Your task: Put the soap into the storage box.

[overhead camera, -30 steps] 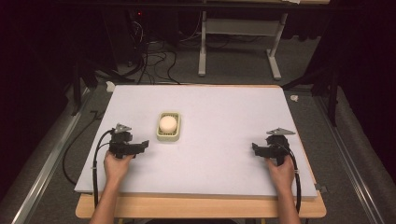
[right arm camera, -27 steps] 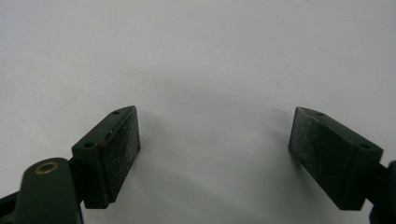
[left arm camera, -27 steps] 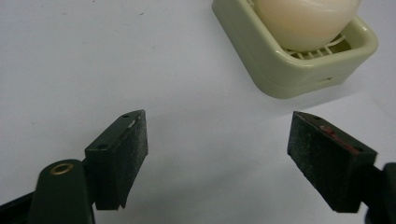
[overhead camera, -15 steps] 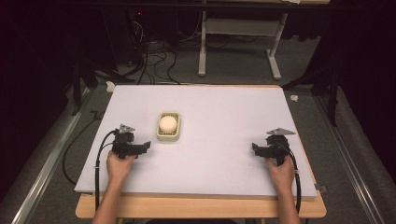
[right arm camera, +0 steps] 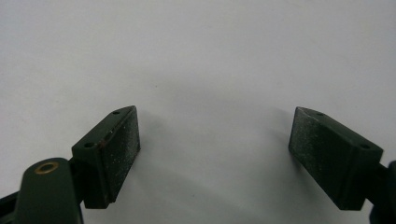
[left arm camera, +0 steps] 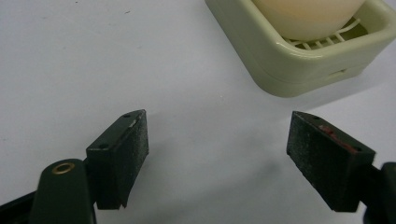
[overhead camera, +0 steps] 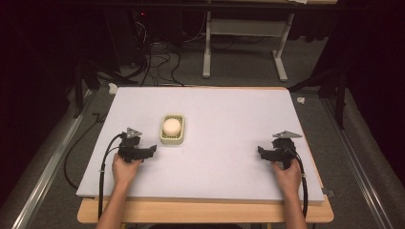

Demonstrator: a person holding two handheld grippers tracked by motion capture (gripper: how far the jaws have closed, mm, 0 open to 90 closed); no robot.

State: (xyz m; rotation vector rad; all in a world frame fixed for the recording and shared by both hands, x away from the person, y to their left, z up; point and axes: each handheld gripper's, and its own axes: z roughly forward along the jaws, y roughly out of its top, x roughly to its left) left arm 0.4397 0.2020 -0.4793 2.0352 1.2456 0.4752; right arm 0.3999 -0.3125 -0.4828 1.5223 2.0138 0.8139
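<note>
The left gripper (overhead camera: 152,149) sits low over the white board (overhead camera: 229,119) near its left front, held in the person's left hand (overhead camera: 125,169), with its jaws spread wide and nothing between them. In the left gripper view (left arm camera: 217,154) the two black pads (left arm camera: 135,144) stand far apart above bare white surface, each throwing a soft shadow on it. A black cable (overhead camera: 101,167) loops from the back of this gripper down past the board's front edge, and a small grey three-cornered plate (overhead camera: 133,131) rides on top of it.

Just beside that gripper, a little farther from the person and to its right, is a pale green dish (overhead camera: 172,138) with a slatted floor. A round cream ball (overhead camera: 172,126) rests inside it. In the left gripper view the dish (left arm camera: 289,65) fills the upper right corner, ahead of the right-hand jaw and clear of it, with the ball (left arm camera: 308,16) sitting on the slats.

The middle of the board is plain white.

Well apart, near the right front, the right gripper (overhead camera: 261,151) is held in the right hand (overhead camera: 286,174), its tips pointing toward the centre of the board. In the right gripper view (right arm camera: 215,144) its jaws are also spread wide, empty, with only white surface between them. It too carries a grey plate (overhead camera: 285,135) and trails a cable (overhead camera: 303,186) back along the forearm.

The board lies on a wooden table (overhead camera: 205,215).
</note>
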